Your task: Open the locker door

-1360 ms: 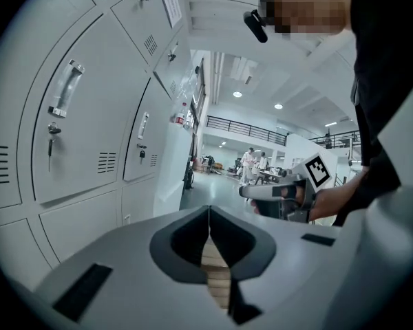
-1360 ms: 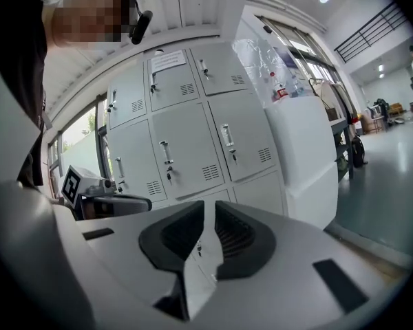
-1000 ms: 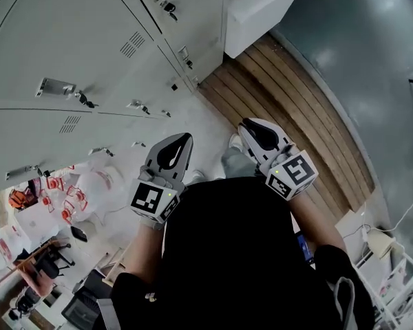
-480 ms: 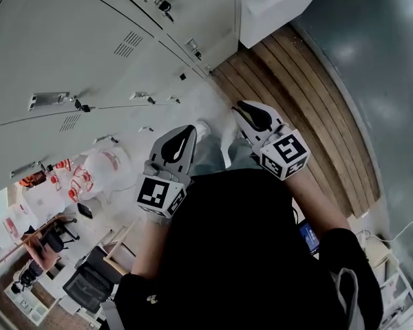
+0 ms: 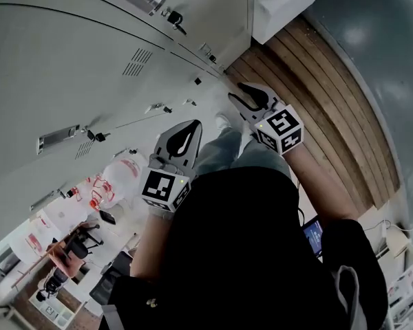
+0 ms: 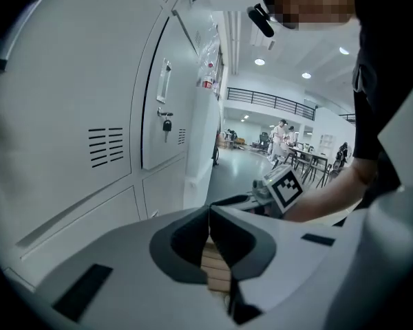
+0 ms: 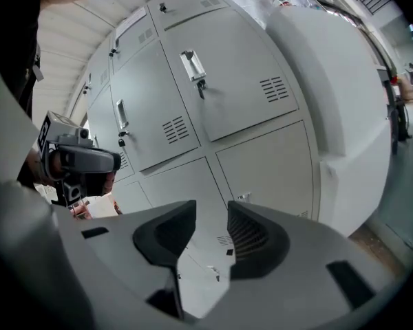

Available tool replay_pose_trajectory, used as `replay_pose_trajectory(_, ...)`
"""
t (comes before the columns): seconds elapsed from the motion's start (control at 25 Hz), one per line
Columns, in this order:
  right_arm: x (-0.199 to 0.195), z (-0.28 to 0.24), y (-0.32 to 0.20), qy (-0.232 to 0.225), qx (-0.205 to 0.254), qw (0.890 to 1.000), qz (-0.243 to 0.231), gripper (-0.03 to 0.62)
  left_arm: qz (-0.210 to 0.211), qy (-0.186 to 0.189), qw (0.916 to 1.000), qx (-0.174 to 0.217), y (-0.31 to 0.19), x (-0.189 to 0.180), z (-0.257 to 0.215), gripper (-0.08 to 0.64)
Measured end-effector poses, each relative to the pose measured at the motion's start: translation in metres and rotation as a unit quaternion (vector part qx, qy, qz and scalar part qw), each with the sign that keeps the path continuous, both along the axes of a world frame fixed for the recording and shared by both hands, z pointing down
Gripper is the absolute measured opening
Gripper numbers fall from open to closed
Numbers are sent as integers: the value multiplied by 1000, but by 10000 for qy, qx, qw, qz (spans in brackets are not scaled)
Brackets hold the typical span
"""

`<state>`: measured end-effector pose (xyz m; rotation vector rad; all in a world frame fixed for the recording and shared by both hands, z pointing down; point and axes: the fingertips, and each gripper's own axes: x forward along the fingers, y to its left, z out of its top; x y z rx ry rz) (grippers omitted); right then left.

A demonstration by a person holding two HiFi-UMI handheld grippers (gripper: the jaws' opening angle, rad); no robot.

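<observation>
Empty right gripper point(image 7: 212, 215), fingers opening, aimed at the lockers point(image 7: 158, 136); no door touched yet.
The left gripper point(image 6: 210, 218) has its fingers pressed together on nothing, with the lockers off to its left. The locker door point(image 7: 248, 88) is shut, ahead of and above the right fingers, well apart. Its handle point(image 7: 193, 65) runs upright near the door's left edge. Right gripper looks nearer for the reach. Probably this door is meant, but that's hard to confirm.
</observation>
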<state>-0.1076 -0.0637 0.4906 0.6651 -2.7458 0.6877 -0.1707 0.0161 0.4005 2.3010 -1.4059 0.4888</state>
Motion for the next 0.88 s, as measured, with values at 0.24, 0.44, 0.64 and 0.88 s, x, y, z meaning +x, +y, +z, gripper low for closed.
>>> replay_pose_trajectory(0.24, -48, 59, -36, 191, -126, 9996, -137, 195, 310, -159, 9988, -333, -20, -30, 40, 23)
replay_pose_trajectory(0.44, -83, 109, -60, 349, -367, 9985, -211, 216, 511, -256, 9965, -613, -33, -49, 71, 23)
replay_pose_trajectory(0.64, -107, 144, -84, 369, -524, 9977, -202, 225, 592, -321, 9940, -859, -41, -66, 99, 23)
replay_pose_trajectory(0.88, -132, 169, -96, 406, -523, 9970, -406, 227, 633, -369, 9927, -963, -49, -82, 122, 23)
